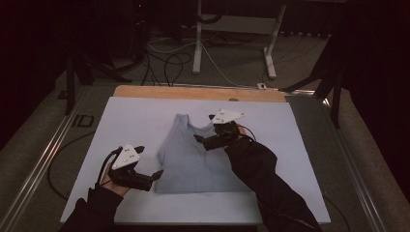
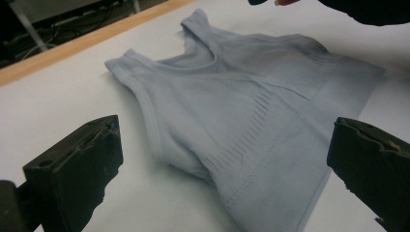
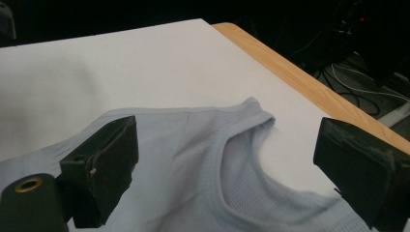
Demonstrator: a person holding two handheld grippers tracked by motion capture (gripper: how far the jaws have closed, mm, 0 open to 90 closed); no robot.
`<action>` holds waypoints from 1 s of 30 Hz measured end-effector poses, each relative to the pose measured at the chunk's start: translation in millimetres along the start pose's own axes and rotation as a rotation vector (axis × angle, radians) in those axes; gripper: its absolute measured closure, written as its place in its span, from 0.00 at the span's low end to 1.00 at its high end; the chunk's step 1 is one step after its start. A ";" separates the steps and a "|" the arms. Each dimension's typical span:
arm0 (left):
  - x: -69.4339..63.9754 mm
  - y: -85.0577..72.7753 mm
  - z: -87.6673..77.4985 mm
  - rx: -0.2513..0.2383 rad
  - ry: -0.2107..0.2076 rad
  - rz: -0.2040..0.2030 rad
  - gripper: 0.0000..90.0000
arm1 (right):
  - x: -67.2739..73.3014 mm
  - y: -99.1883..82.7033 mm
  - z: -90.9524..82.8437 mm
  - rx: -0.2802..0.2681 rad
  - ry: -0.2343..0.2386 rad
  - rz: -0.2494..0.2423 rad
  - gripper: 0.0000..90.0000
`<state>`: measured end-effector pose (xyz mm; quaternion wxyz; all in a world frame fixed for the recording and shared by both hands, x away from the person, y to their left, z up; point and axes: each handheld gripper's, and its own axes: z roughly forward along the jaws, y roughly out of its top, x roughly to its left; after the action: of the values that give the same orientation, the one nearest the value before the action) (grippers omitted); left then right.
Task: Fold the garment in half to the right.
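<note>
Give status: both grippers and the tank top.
Left gripper open, off the hem corner. Right gripper open over the neckline. Tank top flat on white sheet, ungripped. Nothing in the way.

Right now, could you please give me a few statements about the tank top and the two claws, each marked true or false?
1. The tank top lies flat on the white sheet. True.
2. The left claw is clamped on the hem. False: its jaws stand wide apart, empty, beside the lower corner.
3. The right claw is at the neckline end. True.
4. The tank top is red. False: it is pale blue-grey.
5. The right claw is shut. False: it is open.
</note>
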<state>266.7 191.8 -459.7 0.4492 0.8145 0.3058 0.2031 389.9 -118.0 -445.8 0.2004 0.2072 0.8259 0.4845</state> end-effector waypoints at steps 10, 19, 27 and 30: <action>-6.5 -2.8 12.8 0.045 0.057 -0.035 0.01 | -5.7 10.6 37.8 0.026 0.018 0.016 0.10; -10.6 -8.4 25.6 0.079 0.070 -0.055 0.01 | -6.3 18.9 66.1 0.039 0.040 0.034 0.10; -17.0 -21.1 38.2 0.139 0.026 -0.070 0.01 | -5.5 18.7 93.6 0.065 0.057 0.043 0.10; -20.7 -26.0 43.7 0.193 0.011 -0.066 0.01 | -5.9 18.5 102.9 0.080 0.060 0.033 0.10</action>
<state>269.8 161.8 -505.6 0.3734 0.8423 0.3531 0.1625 452.3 -39.1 -475.0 0.1592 0.2142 0.8467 0.4604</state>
